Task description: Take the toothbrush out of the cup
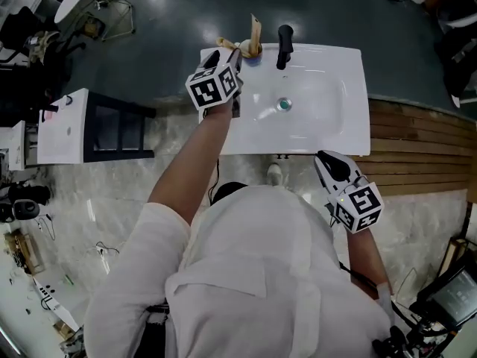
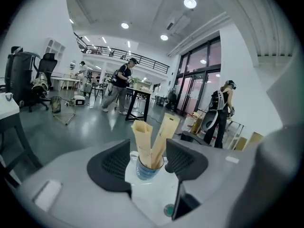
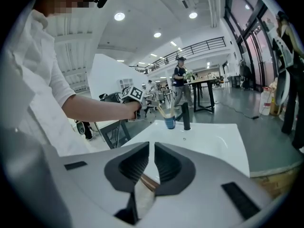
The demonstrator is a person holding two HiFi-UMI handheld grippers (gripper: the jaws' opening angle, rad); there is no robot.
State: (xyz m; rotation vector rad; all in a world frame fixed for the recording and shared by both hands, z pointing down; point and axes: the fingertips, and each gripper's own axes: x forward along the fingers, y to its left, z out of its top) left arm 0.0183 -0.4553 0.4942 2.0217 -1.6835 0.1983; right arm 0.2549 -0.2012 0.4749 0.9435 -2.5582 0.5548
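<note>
At the far left a white-topped side table on a black frame (image 1: 63, 125) stands on the pale marbled floor, apart from the basin. My left arm reaches forward past it, and my left gripper (image 1: 235, 57) (image 2: 148, 152) sits at the back left corner of the white rectangular ceramic washbasin (image 1: 350, 129). Its jaws stand wide apart and grip nothing. In the left gripper view the small blue cup (image 2: 146, 171) (image 1: 250, 58) sits squarely in the gap between the two black pads, and neither pad touches it.

The toothbrush packets, two flat tan paper sleeves (image 2: 143, 141) (image 1: 256, 32), are still in the cup. They stand upright and lean apart in a narrow V, rising above its rim. Just to the right of the cup stands the upright matte black tap (image 1: 284, 45) (image 3: 186, 116), and in front of it the round metal drain (image 1: 283, 104) sits in the middle of the bowl.

Further right and nearer my body, my right gripper (image 1: 328, 164) (image 3: 152, 160) hangs off the basin's front right corner, pointing back towards the cup. Its jaws are drawn almost together, with only a thin slit between the pads. A thin brown streak shows low in that slit, but I cannot tell what it is. To its right lies brown wooden plank decking (image 1: 417, 148).
</note>
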